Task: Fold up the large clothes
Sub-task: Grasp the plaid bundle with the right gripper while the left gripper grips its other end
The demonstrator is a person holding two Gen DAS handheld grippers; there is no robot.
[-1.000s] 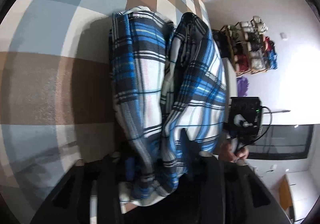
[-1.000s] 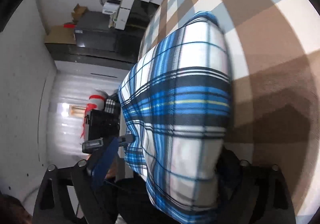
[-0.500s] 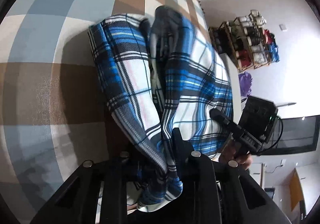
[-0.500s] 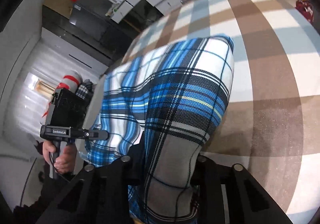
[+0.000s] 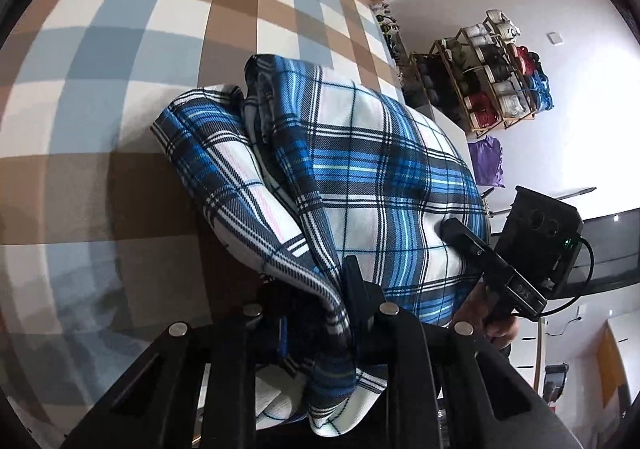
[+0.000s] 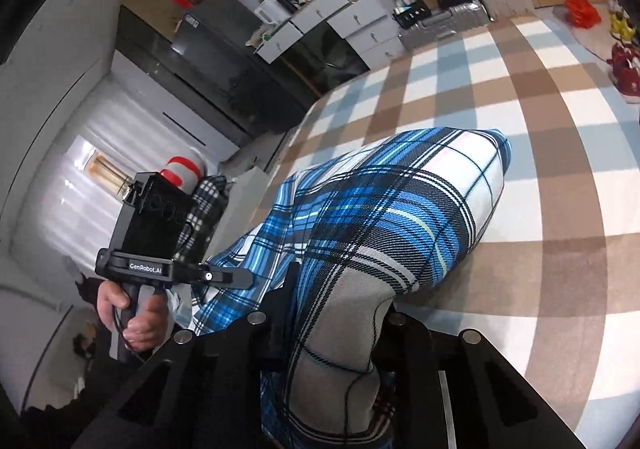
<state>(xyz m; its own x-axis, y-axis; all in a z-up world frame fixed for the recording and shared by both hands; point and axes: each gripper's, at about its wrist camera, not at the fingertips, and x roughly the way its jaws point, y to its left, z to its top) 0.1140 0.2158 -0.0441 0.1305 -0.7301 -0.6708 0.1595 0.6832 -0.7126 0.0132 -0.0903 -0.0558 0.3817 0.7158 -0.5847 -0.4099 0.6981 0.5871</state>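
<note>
Since a second ago: plaid garment [image 5: 360, 185] swung from hanging near-vertical to slung lower across the bed [image 5: 132, 49], more checked bedspread showing beyond it. Left tool [image 5: 316, 301] clamped on a bunched edge of cloth; right tool [image 6: 332, 313] likewise clamped on a gathered fold. Garment spans between the two, its far end drooping onto the bed near the side edge.

Handling, by judgement: light, limp woven cloth, no stiffness, sags wherever unsupported. Best held at corners or hem ends, kept taut so layers don't slip.

Around: shoe rack [image 5: 492, 77] against the wall, drawers and clutter [image 6: 340, 21] beyond the bed's far edge, red shoes [image 6: 628, 65] on the floor. Nothing lies on the bedspread in the fold's way.
</note>
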